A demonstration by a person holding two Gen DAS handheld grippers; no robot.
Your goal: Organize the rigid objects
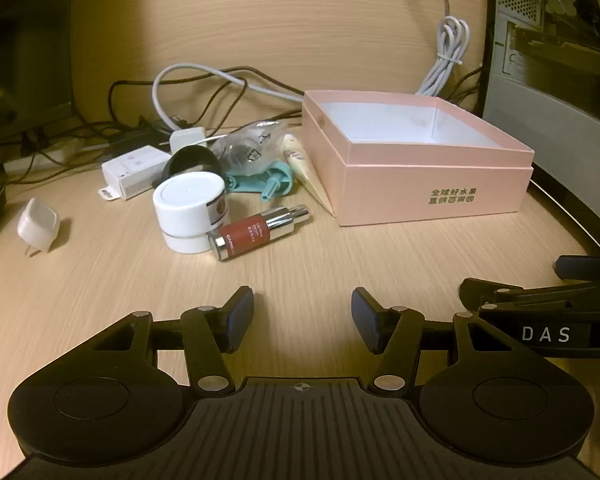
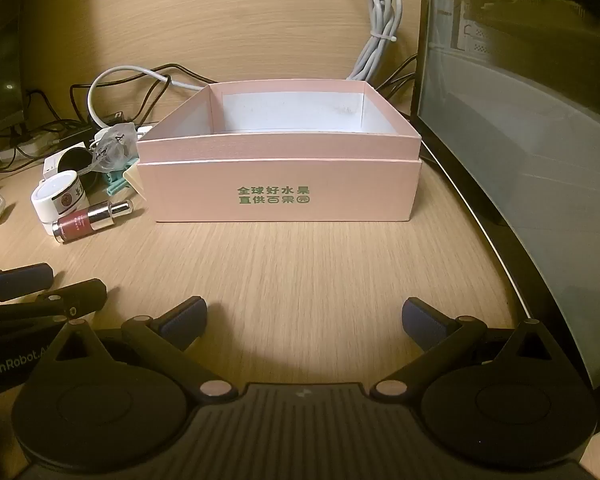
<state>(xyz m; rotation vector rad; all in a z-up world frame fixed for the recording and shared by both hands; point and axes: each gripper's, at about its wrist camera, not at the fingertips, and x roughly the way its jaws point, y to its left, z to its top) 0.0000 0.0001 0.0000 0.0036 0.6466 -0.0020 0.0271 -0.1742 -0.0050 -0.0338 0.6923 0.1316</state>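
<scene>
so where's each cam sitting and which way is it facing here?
Left wrist: on the left gripper, angled down over the desk at the clutter, white jar and red bottle; own open fingers show, right gripper's at the right edge.
Right wrist: on the right gripper, angled down, square onto the pink box; own wide-open fingers show, left gripper's at the left edge.
Shared: pink box, jar, bottle, white cable bundle, desk.

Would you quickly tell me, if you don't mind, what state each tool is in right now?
Left tool: open, nothing between its fingers, only bare desk.
Right tool: wide open, holding nothing, facing the pink box.
</scene>
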